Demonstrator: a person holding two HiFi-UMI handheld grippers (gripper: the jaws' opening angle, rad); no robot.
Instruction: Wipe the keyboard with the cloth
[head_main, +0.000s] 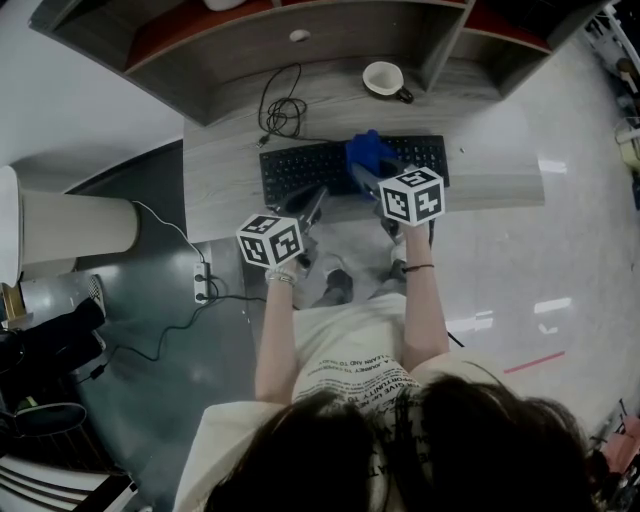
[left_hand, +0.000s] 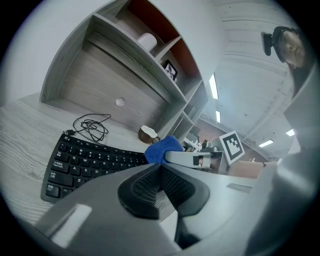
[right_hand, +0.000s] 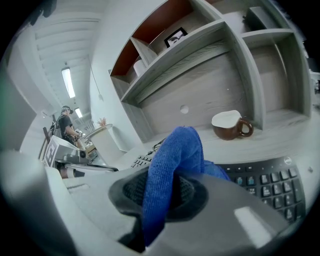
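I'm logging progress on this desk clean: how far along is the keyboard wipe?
Done: the blue cloth is clamped in the right gripper. In hand: it is held over the middle of the black keyboard; contact is unclear. The left gripper is shut, empty, by the keyboard's front edge. Left: the wiping itself; nothing shows how many keys are covered.

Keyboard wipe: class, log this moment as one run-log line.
right gripper: shut on blue cloth, over keyboard | left gripper: shut, empty, by keyboard | mug: behind keyboard
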